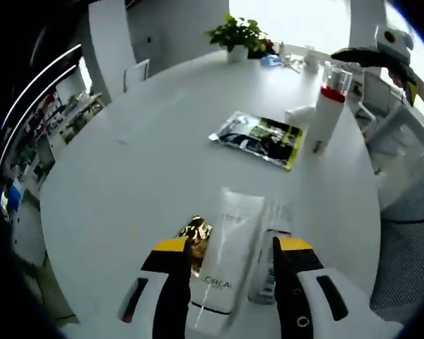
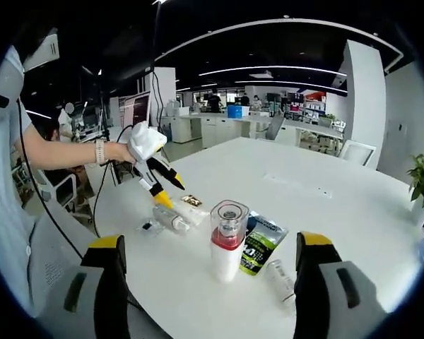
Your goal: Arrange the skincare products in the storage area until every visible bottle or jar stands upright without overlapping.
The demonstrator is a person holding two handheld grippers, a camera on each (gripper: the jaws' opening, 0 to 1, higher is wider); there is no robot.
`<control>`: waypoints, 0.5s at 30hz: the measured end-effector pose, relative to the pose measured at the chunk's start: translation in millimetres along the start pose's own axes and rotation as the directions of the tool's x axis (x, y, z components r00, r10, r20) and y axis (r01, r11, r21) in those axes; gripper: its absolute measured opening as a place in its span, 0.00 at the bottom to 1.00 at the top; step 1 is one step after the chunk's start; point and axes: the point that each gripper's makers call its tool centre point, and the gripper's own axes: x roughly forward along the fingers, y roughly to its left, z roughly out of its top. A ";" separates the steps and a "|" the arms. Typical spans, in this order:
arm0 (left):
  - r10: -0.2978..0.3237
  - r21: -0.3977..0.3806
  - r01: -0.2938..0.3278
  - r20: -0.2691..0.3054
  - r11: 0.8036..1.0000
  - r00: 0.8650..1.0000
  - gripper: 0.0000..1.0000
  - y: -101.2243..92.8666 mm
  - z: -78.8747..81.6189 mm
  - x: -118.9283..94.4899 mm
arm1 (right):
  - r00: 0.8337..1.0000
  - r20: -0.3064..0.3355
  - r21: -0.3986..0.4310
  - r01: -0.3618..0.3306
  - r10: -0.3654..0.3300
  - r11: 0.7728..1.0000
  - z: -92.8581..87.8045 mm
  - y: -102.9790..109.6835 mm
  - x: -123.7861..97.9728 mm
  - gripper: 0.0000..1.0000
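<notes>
Skincare products sit near one edge of a round white table (image 2: 353,205). One white bottle (image 2: 228,244) with a red band and clear cap stands upright. A white tube (image 1: 226,258), a small clear-capped bottle (image 1: 267,265), a green-black sachet (image 1: 258,138) and another small bottle (image 2: 279,277) lie flat; most of the job remains. Left gripper (image 1: 226,265) jaws hang wide astride the tube, not gripping. Right gripper (image 2: 208,254) jaws wide, empty. Open-plan office; potted plant (image 1: 237,32) at the far edge.
</notes>
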 end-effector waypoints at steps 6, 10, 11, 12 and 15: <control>-0.022 0.045 0.026 -0.077 0.999 0.997 0.42 0.9 -8.0 10.5 | 1.000 -0.011 0.000 0.001 -0.001 1.000 -3.4 0.2 0.2 1.00; -0.043 0.046 0.047 -0.098 0.998 0.994 0.39 0.2 -9.8 16.3 | 1.000 -0.016 0.008 0.008 -0.008 1.000 -6.3 -3.2 -0.3 1.00; -0.047 0.049 0.052 -0.103 0.997 0.994 0.40 -0.4 -10.3 17.4 | 1.000 -0.018 0.009 0.008 -0.008 1.000 -7.0 -3.6 -0.3 1.00; -0.053 0.055 0.059 -0.114 0.997 0.992 0.40 -1.6 -11.7 19.4 | 1.000 -0.020 0.011 0.009 -0.008 1.000 -7.6 -4.0 -0.2 1.00; -0.062 0.074 0.074 -0.147 0.995 0.987 0.39 -3.5 -16.2 22.9 | 1.000 -0.020 0.012 0.007 -0.006 1.000 -7.2 -4.5 -0.3 1.00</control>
